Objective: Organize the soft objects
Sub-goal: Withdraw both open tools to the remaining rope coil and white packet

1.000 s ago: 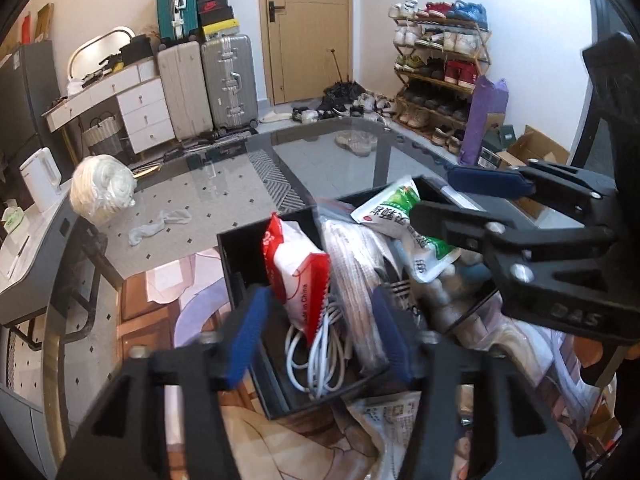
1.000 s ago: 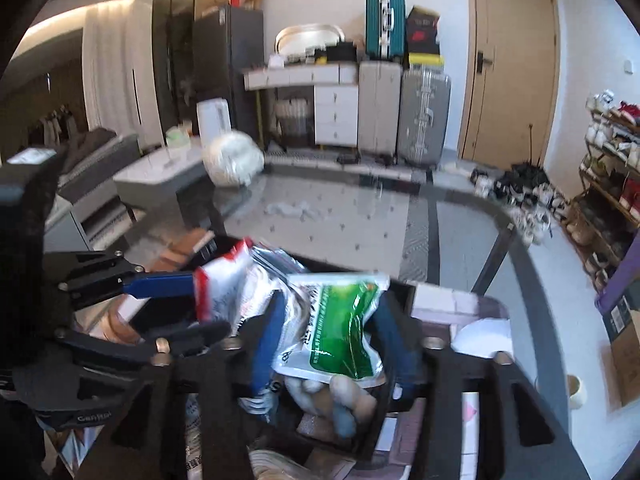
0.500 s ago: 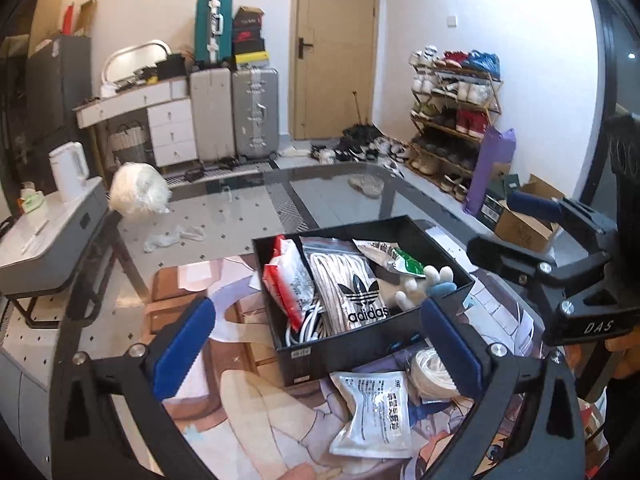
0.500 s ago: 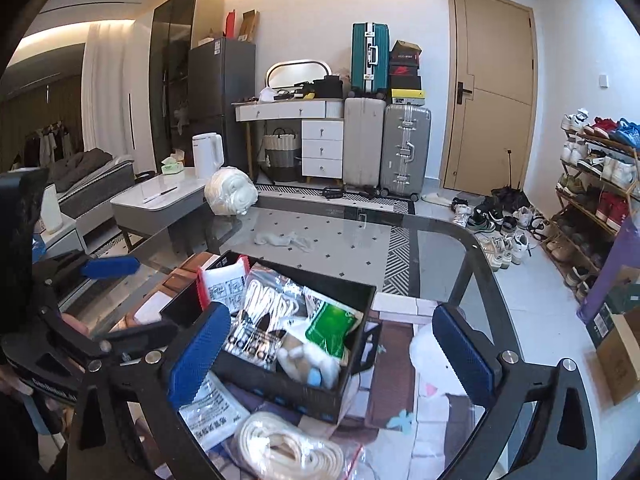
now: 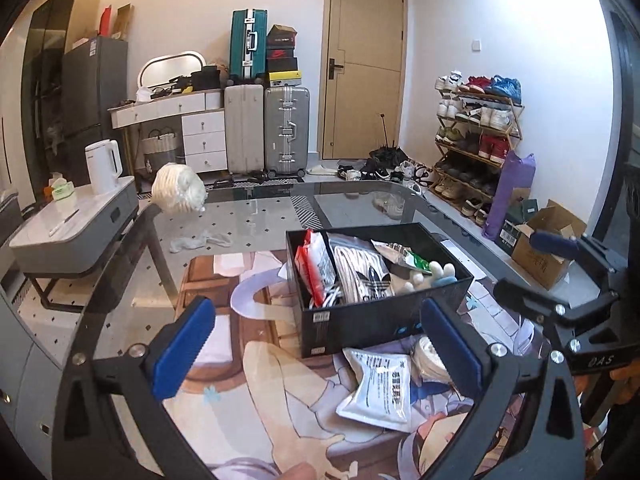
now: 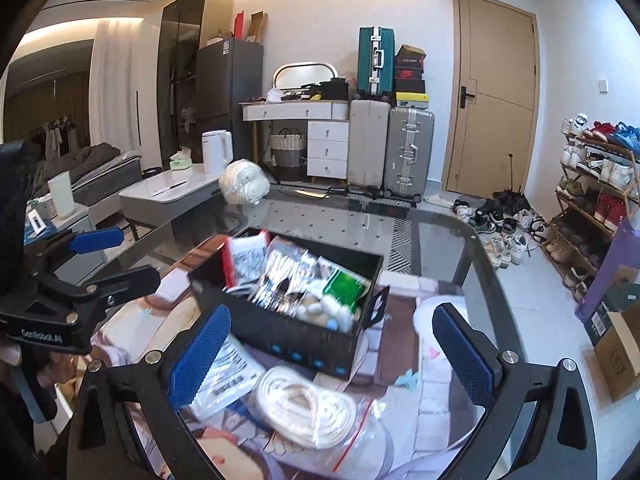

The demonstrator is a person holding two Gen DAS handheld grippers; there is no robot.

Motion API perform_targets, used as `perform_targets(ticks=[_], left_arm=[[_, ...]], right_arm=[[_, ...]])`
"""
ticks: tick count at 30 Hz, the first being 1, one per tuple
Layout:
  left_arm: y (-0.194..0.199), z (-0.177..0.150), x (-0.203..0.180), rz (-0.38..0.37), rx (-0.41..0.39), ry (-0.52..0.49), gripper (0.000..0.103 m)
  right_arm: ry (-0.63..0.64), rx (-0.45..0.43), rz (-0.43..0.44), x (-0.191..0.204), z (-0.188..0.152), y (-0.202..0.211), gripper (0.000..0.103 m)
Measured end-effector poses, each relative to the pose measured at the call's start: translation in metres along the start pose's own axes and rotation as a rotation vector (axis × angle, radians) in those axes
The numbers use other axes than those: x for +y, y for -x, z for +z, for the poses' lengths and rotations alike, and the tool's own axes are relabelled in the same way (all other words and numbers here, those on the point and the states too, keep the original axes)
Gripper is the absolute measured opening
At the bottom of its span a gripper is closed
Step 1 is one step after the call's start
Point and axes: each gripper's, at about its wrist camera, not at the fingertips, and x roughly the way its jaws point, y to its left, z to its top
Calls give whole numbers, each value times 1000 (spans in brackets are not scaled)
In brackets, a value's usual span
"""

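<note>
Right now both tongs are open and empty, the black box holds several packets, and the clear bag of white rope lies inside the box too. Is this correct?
Not quite. The clear bag of white rope lies outside the black box, on the table in front of it, as the right wrist view shows. The rest holds: left tongs and right tongs are open and empty, and the box holds several packets.

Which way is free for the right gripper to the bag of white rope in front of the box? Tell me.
Probably straight ahead and down. The right gripper is open and empty, and the bag of white rope lies uncovered on the table between its fingers, just in front of the black box.
</note>
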Motion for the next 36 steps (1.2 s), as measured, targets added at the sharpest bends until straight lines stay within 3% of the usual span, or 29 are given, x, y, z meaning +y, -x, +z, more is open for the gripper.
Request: perform_targets(ticks=[11, 36], left_arm=[[-18, -40, -4, -7, 60, 9, 103], [-36, -63, -3, 44, 104, -5, 103]], right_arm=[[-32, 57, 8, 1, -34, -12, 103], [-60, 151, 6, -5, -49, -32, 103]])
